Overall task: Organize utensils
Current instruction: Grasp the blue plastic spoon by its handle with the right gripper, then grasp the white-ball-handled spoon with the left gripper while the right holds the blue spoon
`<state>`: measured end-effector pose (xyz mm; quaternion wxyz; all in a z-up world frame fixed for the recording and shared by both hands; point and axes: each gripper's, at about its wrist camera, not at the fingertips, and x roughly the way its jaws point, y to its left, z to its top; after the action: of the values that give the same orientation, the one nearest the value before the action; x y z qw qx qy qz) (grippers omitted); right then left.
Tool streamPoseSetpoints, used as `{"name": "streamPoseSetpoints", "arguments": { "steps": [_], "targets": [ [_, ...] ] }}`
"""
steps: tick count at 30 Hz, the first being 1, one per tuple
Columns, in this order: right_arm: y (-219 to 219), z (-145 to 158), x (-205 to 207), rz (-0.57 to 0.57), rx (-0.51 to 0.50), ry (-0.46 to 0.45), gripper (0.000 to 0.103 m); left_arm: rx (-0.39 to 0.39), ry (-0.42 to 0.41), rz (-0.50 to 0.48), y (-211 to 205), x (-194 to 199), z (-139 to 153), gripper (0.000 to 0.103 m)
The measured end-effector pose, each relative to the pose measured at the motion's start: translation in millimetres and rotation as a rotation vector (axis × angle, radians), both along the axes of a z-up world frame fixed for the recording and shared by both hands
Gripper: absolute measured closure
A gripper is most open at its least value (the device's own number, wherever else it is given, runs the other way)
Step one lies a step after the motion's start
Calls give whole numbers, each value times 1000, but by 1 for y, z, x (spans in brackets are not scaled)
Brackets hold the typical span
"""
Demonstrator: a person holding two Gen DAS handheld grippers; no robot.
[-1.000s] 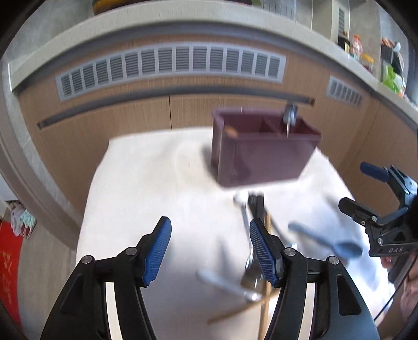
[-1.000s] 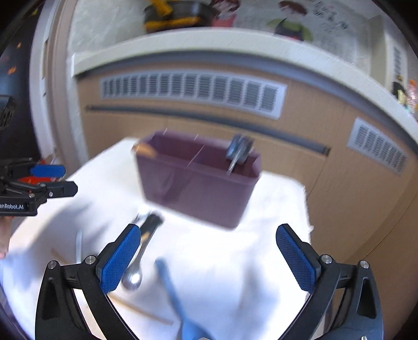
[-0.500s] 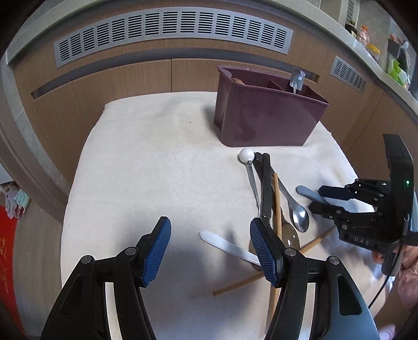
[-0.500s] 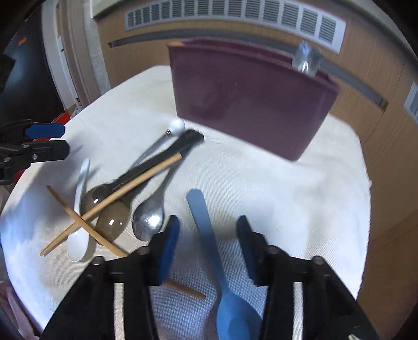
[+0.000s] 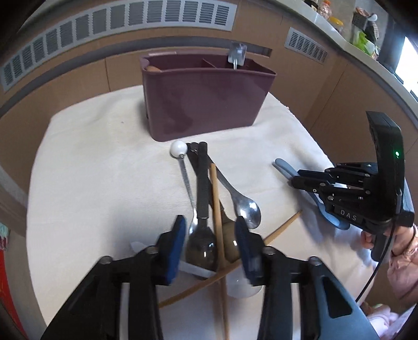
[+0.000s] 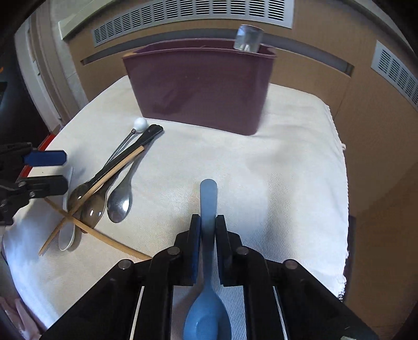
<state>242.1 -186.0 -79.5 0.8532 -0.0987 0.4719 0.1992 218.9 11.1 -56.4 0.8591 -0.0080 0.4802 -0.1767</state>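
Note:
A maroon utensil caddy (image 5: 206, 102) stands at the back of the white cloth, also in the right wrist view (image 6: 201, 89), with a metal utensil (image 5: 236, 56) upright in its right compartment. My right gripper (image 6: 208, 227) is shut on the handle of a blue spoon (image 6: 207, 313) lying on the cloth. My left gripper (image 5: 210, 240) is open and partly closed around a pile: dark spoon (image 5: 201, 243), wooden chopsticks (image 5: 218, 209), brown spoon (image 5: 230, 245). A metal spoon (image 5: 247, 206) and a white spoon (image 6: 66, 232) lie beside them.
A thin spoon with a white ball end (image 5: 178, 148) lies near the caddy. The cloth (image 6: 287, 170) covers a small table with edges close on all sides. Wooden cabinets with vents (image 5: 130, 18) stand behind.
My right gripper has closed on the blue spoon's handle. My left gripper has moved right over the utensil pile and its jaws have narrowed.

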Motion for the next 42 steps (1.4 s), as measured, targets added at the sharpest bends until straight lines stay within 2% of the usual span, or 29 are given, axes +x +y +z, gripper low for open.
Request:
{"name": "streamPoseSetpoints", "arguments": {
  "steps": [6, 14, 19, 21, 22, 23, 27, 30, 37, 42],
  "targets": [
    [-2, -1, -1, -15, 27, 7, 93, -40, 64, 84, 10, 37, -2, 75],
    [-8, -4, -3, -32, 74, 12, 93, 62, 97, 179, -5, 107, -10, 74],
    [-8, 2, -3, -28, 81, -10, 93, 92, 128, 203, -17, 123, -26, 73],
    [-7, 4, -4, -21, 84, -16, 93, 88, 99, 206, -18, 123, -27, 74],
    [-6, 5, -3, -17, 87, -18, 93, 87, 88, 208, -17, 122, -27, 75],
    [-5, 6, -3, -14, 91, -20, 93, 85, 75, 210, -16, 120, -27, 80],
    [-3, 13, -5, -8, 113, -34, 93, 20, 14, 217, -3, 97, -17, 81],
    [-1, 21, -8, -5, 123, -56, 93, -37, -80, 245, 12, 67, 6, 81],
    [3, 40, -18, 7, 162, -106, 93, -59, -257, 258, 31, -1, 53, 81],
    [4, 49, -23, 7, 166, -131, 93, -69, -327, 242, 38, -24, 79, 81]
  ]
}}
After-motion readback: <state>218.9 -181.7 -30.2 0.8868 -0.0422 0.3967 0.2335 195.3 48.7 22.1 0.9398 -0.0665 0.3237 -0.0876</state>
